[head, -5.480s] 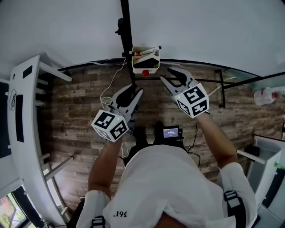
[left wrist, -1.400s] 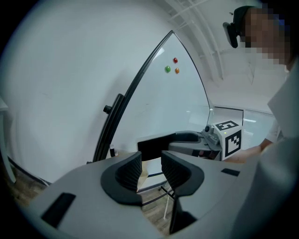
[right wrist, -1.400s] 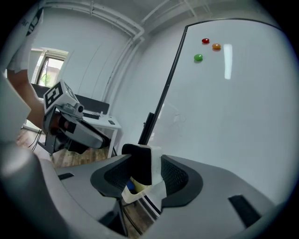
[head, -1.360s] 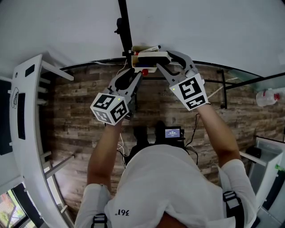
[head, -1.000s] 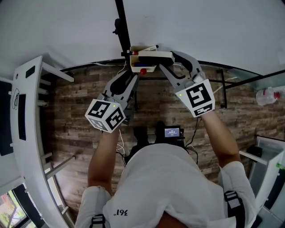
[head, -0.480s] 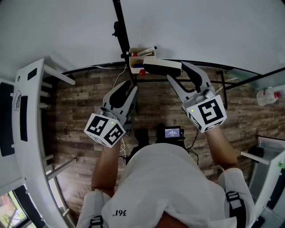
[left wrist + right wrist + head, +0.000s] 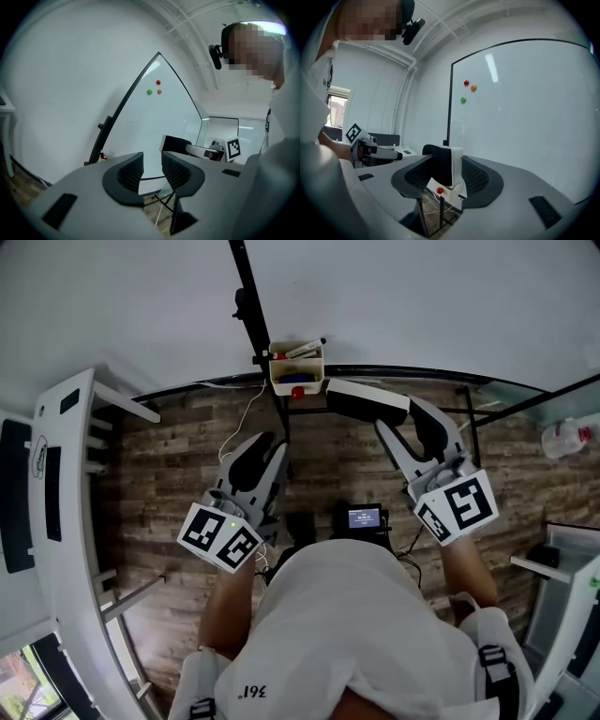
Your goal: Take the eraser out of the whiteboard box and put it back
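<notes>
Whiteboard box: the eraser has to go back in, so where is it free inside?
Free: the dark strip of the whiteboard box between its near wall and the markers. Crowded: the far side, where those markers lie.

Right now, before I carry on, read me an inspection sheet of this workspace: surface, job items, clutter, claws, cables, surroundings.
Surface: whiteboard blank apart from three magnets; wood-plank floor below.
Job's things: eraser out of the box, in the air beside it; whiteboard box at the black stand, markers inside.
Clutter: plastic bottle at the far right.
Claws: right claw shut on the eraser; left claw open, nothing between its jaws.
Cables: white cable trailing from near the box down over the floor.
Surroundings: white frame at the left; small lit screen near the person.
</notes>
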{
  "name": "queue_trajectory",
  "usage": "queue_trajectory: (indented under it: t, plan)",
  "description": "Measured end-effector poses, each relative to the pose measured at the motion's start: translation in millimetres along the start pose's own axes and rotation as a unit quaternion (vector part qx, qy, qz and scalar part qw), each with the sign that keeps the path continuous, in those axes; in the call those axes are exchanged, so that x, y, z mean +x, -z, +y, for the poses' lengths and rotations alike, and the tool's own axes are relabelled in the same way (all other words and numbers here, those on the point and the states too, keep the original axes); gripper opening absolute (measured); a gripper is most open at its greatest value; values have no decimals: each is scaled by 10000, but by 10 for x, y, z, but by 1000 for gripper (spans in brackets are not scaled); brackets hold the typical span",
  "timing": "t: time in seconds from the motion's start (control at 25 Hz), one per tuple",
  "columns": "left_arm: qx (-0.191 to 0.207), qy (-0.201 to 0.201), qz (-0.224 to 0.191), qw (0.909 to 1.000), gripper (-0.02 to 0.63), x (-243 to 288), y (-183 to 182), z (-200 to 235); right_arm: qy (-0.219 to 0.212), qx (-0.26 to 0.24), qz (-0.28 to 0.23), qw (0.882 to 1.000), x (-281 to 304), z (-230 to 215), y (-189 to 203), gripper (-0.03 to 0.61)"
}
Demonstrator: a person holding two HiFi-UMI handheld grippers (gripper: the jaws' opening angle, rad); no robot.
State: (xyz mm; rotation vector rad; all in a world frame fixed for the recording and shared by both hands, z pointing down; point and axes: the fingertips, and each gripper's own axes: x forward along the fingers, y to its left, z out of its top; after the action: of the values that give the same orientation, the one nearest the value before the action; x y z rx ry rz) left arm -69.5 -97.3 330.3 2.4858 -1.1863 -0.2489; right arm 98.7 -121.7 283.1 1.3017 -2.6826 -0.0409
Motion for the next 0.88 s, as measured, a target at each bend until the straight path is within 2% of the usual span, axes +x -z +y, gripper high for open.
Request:
queue_trajectory:
  t: [0.36, 0.88]
  plan:
    - [-23, -47, 112, 9999, 126, -210, 126, -74, 28, 297, 140, 9995, -177, 84, 201, 207]
    - [-298, -185, 368, 9987, 126, -400, 414, -62, -171, 503, 334, 9980, -245, 326, 356, 207]
